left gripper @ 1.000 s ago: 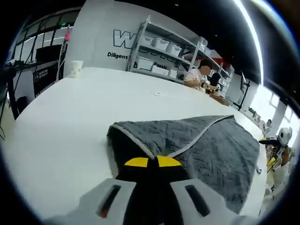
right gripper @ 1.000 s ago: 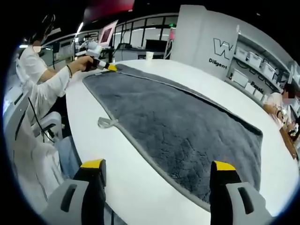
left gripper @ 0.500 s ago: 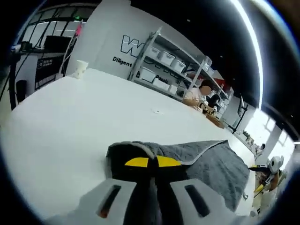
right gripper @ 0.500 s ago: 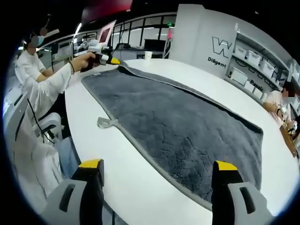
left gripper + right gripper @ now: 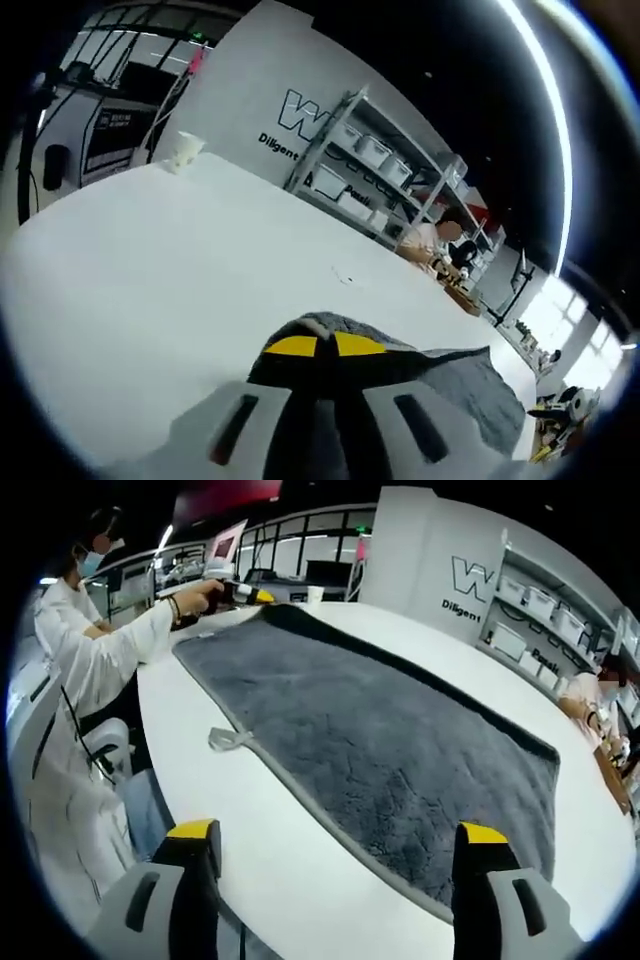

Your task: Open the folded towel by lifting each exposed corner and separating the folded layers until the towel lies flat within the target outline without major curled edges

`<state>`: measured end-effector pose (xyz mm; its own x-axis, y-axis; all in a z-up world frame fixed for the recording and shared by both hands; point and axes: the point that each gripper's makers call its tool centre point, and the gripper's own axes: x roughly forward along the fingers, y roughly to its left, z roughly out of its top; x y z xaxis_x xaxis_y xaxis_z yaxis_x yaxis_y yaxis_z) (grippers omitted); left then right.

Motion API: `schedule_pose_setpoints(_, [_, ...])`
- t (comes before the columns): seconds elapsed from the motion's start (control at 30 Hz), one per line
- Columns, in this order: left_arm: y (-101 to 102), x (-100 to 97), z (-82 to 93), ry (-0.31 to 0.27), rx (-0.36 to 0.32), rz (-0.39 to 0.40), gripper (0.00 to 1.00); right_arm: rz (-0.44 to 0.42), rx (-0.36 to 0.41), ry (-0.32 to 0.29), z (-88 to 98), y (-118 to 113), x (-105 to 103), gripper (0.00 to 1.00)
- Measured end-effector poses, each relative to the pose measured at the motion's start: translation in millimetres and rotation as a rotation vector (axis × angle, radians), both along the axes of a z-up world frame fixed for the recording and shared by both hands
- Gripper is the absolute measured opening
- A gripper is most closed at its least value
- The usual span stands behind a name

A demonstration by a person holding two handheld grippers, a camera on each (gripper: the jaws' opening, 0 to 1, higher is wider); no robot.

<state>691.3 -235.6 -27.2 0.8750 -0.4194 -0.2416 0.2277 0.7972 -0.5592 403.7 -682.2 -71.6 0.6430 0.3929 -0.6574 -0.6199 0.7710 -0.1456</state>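
The grey towel (image 5: 390,740) lies spread over the white table (image 5: 250,850), with a small hanging loop (image 5: 229,740) at its near edge. At its far corner a person's hand holds my left gripper (image 5: 262,596), shut on that corner. In the left gripper view the yellow-tipped jaws of the left gripper (image 5: 325,345) are closed on a raised corner of the towel (image 5: 465,385), which trails off to the right behind them. My right gripper (image 5: 337,832) stands open over the table's near edge, with nothing between its fingers, just short of the towel's hem.
A paper cup (image 5: 183,152) stands at the table's far end. Shelves with white bins (image 5: 370,165) line the wall, and a seated person (image 5: 432,238) is beyond the table. A person's white sleeve (image 5: 95,665) and a chair (image 5: 95,750) are at the left.
The left gripper has carried the towel corner farther out over the table, and less towel shows ahead of its jaws. The right gripper has stayed open in place.
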Motion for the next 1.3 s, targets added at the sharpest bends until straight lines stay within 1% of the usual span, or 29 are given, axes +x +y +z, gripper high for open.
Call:
schedule_pose_setpoints(0.13, [4.1, 11.7, -6.2, 0.012, -0.018, 0.014, 0.01, -0.007, -0.001, 0.0, 1.0, -0.9, 0.3, 0.96])
schedule_pose_setpoints(0.3, [7.3, 22.6, -20.8, 0.051, -0.026, 0.035, 0.01, -0.006, -0.009, 0.004, 1.0, -0.5, -1.0, 0.96])
schedule_pose_setpoints(0.5, [10.3, 30.8, -33.0, 0.091, -0.087, 0.069, 0.01, -0.012, -0.012, 0.008, 1.0, -1.8, -2.4, 0.96])
schedule_pose_setpoints(0.73, [6.0, 30.5, -40.7, 0.114, -0.07, 0.07, 0.02, -0.016, -0.012, 0.012, -0.6, -3.6, -2.3, 0.96])
schedule_pose_setpoints(0.83, [7.0, 29.9, -42.9, 0.11, -0.043, 0.067, 0.03, -0.016, -0.012, 0.015, -1.9, -4.1, -2.3, 0.96])
schedule_pose_setpoints(0.9, [11.6, 31.9, -43.2, 0.097, 0.003, 0.067, 0.07, -0.017, -0.011, 0.015, -1.9, -4.8, -2.0, 0.96])
schedule_pose_setpoints(0.93, [13.3, 32.8, -41.8, 0.083, 0.028, 0.061, 0.11, -0.018, -0.01, 0.014, -1.6, -5.1, -1.8, 0.96])
schedule_pose_setpoints(1.07, [10.0, 32.6, -32.3, 0.049, 0.035, 0.03, 0.24, -0.019, -0.009, 0.014, -2.2, -5.9, -1.3, 0.96])
schedule_pose_setpoints(1.13, [5.8, 30.6, -26.9, 0.027, 0.057, 0.012, 0.33, -0.018, -0.008, 0.015, -2.8, -5.5, -1.3, 0.96])
schedule_pose_setpoints(1.17, [3.8, 29.1, -25.0, 0.02, 0.072, 0.001, 0.36, -0.017, -0.008, 0.015, -3.1, -5.3, -1.5, 0.96])
schedule_pose_setpoints(1.2, [2.1, 27.8, -22.8, 0.009, 0.091, -0.011, 0.39, -0.016, -0.007, 0.015, -3.2, -4.9, -1.8, 0.96])
schedule_pose_setpoints(1.23, [1.3, 26.6, -20.5, -0.003, 0.132, -0.03, 0.42, -0.016, -0.006, 0.015, -3.1, -4.8, -1.9, 0.96])
schedule_pose_setpoints(1.27, [0.9, 26.3, -18.6, -0.012, 0.157, -0.039, 0.45, -0.015, -0.005, 0.014, -3.0, -4.6, -2.3, 0.96])
schedule_pose_setpoints(1.3, [1.1, 26.7, -15.4, -0.031, 0.204, -0.054, 0.48, -0.016, -0.003, 0.013, -2.8, -4.6, -2.4, 0.96])
